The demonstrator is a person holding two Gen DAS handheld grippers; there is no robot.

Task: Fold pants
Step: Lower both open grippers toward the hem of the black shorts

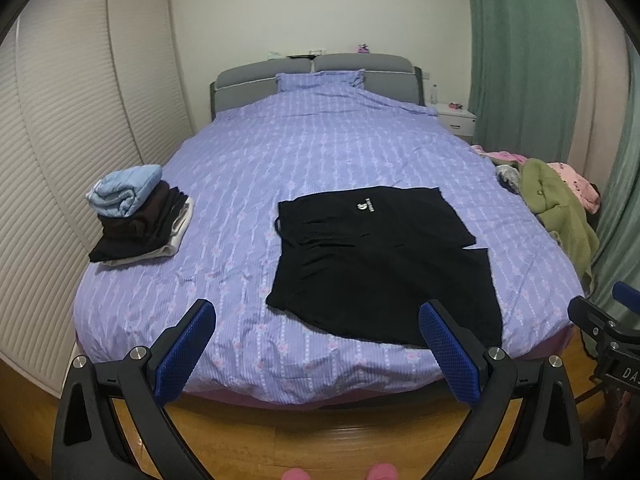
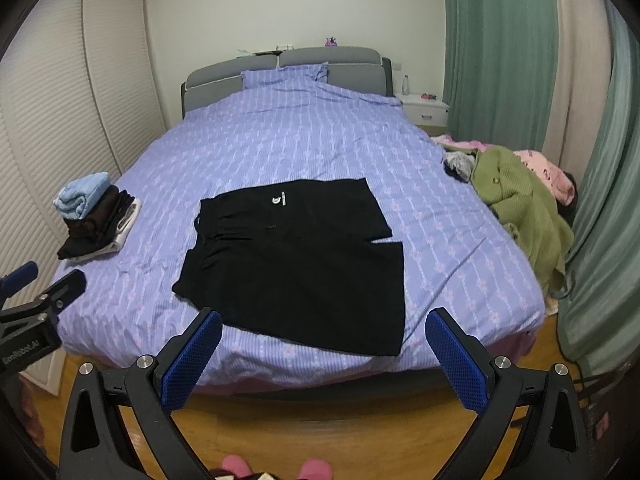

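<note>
Black shorts (image 1: pixel 380 264) with a small white logo lie spread flat on the purple bedspread (image 1: pixel 280 152) near the foot of the bed, waistband to the left. They also show in the right wrist view (image 2: pixel 296 264). My left gripper (image 1: pixel 316 316) is open and empty, held off the foot of the bed, short of the shorts' near edge. My right gripper (image 2: pixel 324 324) is open and empty, also in front of the shorts' near edge. The right gripper shows at the right edge of the left wrist view (image 1: pixel 608 320); the left gripper shows at the left edge of the right wrist view (image 2: pixel 36 292).
A stack of folded clothes (image 1: pixel 140 216) sits at the bed's left edge. A heap of green and pink clothes (image 1: pixel 556 200) lies at the right edge. Louvred wardrobe doors (image 1: pixel 60 140) stand left, green curtains (image 1: pixel 528 52) right, a white nightstand (image 1: pixel 456 118) behind. Wooden floor (image 1: pixel 320 432) lies below.
</note>
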